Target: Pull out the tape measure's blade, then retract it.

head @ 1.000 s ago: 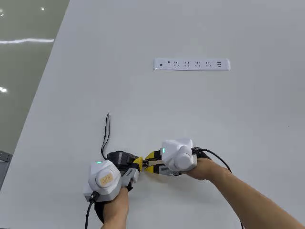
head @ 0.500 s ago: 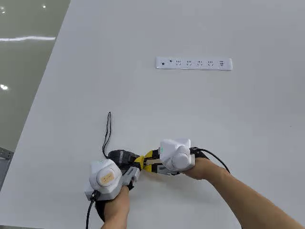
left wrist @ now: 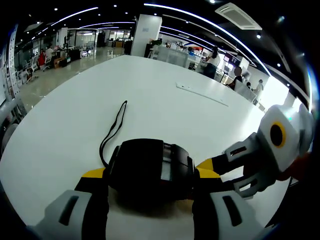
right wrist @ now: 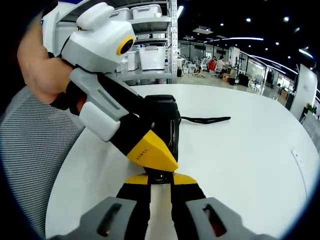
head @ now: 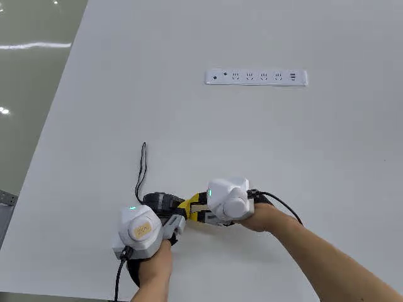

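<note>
L claw [left wrist: 150,172] clamped round tape measure [head: 158,202] on bench [head: 252,145]. R claw [head: 187,211] just beside tape measure, pinched on blade tip [right wrist: 159,177] at its mouth.

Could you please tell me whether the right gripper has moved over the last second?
Yes: judged against the power strip, the right gripper has edged left, toward the tape measure.

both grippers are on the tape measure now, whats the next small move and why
Probably draw the right gripper straight back from the case while the left gripper holds firm. The left clamps the black tape measure by its sides, the right's jaws look closed on the blade tip at the case mouth, and hardly any blade is out yet.
</note>
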`<move>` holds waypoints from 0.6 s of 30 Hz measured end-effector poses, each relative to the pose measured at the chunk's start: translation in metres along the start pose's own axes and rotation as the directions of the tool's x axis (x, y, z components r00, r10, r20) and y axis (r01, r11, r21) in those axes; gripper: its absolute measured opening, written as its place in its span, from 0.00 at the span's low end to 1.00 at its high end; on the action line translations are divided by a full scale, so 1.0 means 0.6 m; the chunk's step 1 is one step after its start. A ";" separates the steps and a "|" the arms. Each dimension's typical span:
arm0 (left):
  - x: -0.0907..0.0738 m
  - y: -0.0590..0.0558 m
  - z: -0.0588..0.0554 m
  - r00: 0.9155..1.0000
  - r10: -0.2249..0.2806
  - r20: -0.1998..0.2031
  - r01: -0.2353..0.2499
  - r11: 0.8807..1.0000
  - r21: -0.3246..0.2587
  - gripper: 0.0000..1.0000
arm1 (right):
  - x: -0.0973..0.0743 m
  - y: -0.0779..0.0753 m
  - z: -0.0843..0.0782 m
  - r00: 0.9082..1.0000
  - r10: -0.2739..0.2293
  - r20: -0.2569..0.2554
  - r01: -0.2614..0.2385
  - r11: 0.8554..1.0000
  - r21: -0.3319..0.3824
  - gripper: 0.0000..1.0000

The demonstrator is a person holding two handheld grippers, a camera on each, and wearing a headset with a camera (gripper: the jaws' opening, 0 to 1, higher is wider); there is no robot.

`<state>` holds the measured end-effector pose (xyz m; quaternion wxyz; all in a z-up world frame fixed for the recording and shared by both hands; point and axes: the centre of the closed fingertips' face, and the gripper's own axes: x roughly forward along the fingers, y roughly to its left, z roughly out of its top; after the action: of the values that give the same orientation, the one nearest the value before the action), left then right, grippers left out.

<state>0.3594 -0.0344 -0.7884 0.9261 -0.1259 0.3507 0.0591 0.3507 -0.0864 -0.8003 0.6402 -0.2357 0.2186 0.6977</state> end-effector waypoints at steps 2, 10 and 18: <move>-0.001 0.000 0.000 1.000 -0.001 -0.003 0.001 1.000 0.003 0.66 | 0.000 0.000 0.000 1.000 -0.001 0.002 0.001 1.000 0.004 0.13; -0.001 -0.006 -0.003 1.000 0.003 -0.015 -0.002 0.999 0.047 0.67 | 0.004 0.004 -0.008 1.000 -0.004 -0.010 0.004 1.000 0.008 0.14; 0.002 -0.004 -0.006 1.000 0.016 -0.022 -0.015 0.998 0.060 0.67 | 0.005 0.004 -0.010 1.000 -0.010 -0.005 0.010 1.000 0.010 0.14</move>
<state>0.3583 -0.0379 -0.7912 0.9251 -0.0959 0.3635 0.0543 0.3486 -0.0877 -0.8069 0.6444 -0.2354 0.2227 0.6927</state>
